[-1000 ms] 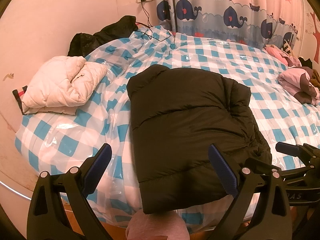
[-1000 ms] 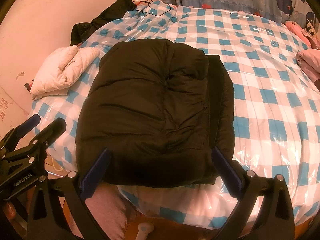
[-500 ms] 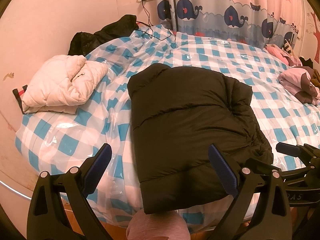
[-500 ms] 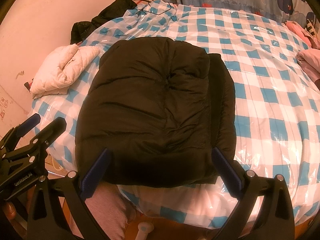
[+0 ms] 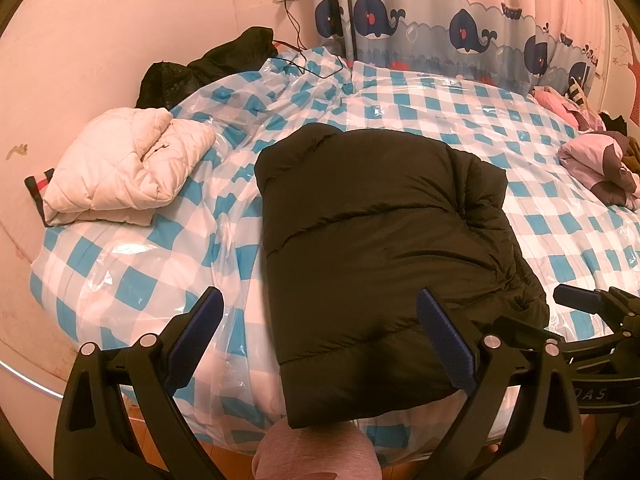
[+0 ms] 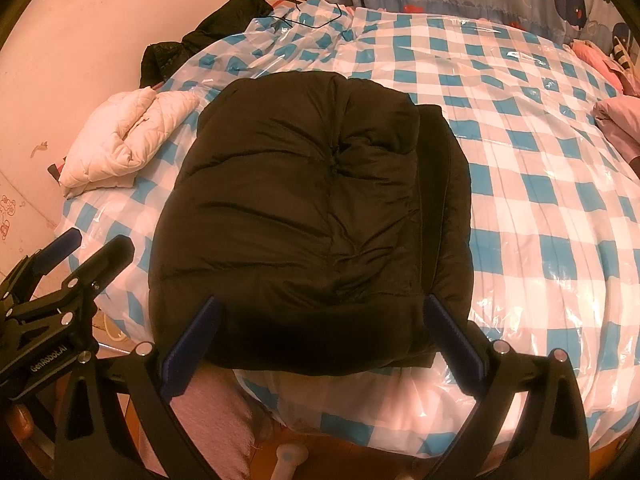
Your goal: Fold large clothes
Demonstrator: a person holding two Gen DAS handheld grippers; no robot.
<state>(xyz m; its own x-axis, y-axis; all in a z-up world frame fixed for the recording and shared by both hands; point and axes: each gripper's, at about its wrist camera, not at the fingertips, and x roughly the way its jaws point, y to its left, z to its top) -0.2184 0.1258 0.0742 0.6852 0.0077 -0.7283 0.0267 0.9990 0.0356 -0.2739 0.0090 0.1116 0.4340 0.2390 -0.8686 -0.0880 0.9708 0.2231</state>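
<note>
Checkered plastic-covered bed (image 5: 140, 276): black puffer jacket (image 6: 304, 208) is shown folded near its front edge; left tongs (image 5: 320, 340) and right tongs (image 6: 324, 344) are held apart, empty. Folding is judged nearly complete; a final fold or tidying is called for.

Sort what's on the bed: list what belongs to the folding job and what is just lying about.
In the job: black puffer jacket, left tongs, right tongs.

Lying about: white quilted jacket, dark garment by the wall, pink clothes, checked bed cover.

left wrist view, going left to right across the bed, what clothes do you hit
white quilted jacket → black puffer jacket → pink and purple clothes
</note>
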